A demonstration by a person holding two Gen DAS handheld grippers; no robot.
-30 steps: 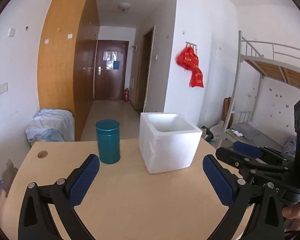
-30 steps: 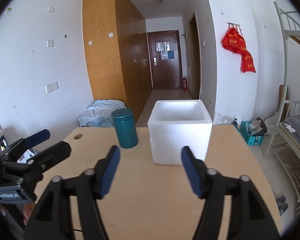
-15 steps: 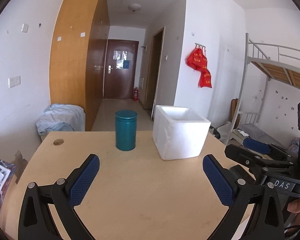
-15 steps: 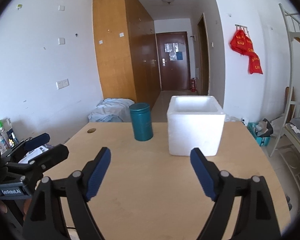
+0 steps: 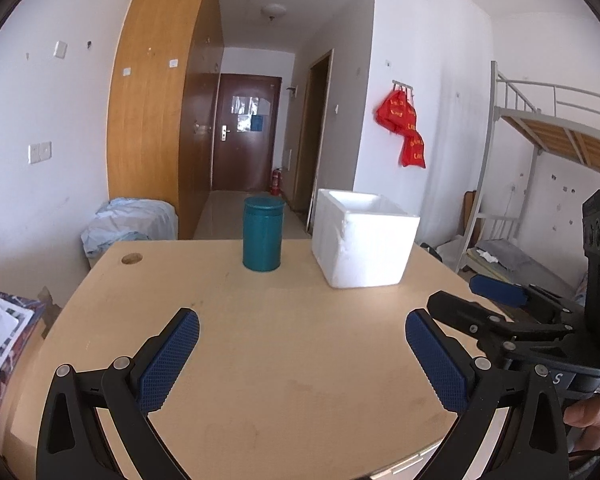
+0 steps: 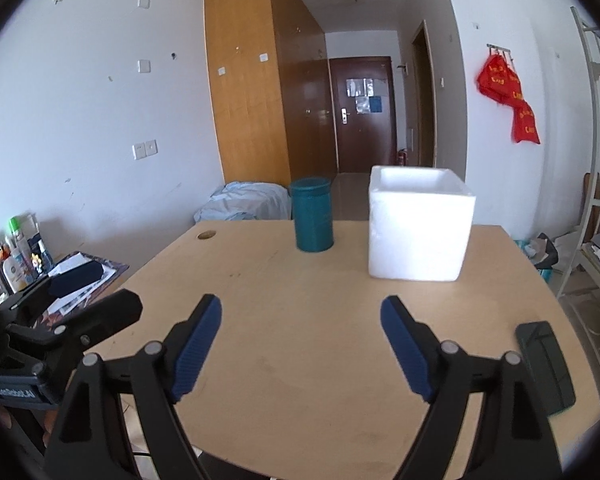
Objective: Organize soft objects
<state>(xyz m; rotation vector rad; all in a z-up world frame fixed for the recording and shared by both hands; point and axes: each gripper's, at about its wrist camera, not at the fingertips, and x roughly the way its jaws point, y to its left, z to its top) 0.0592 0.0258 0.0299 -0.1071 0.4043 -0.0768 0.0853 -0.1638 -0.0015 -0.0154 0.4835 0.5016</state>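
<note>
Nearest, the left gripper (image 5: 302, 344) and right gripper (image 6: 301, 332) both stand wide apart w/ nothing between the pads, over the bare near half of the table (image 5: 284, 380). Farther back, teal canister (image 5: 262, 233) beside white foam box (image 5: 364, 238). Probably an approach step: best to come in level and centred before closing. No soft item visible; box interior mostly hidden. Dark flat thing (image 6: 543, 366) near the table's right edge, can't identify.

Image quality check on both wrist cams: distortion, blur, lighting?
Left wrist view: strong fisheye bowing of the wardrobe and bunk frame, dark vignette in the corners, teal canister and foam box fairly sharp, even daylight, faint shadows. Right wrist view: same barrel warp, bottles at the left edge smeared, a dark phone-like slab dim near the rim, no harsh glare on the table.
</note>
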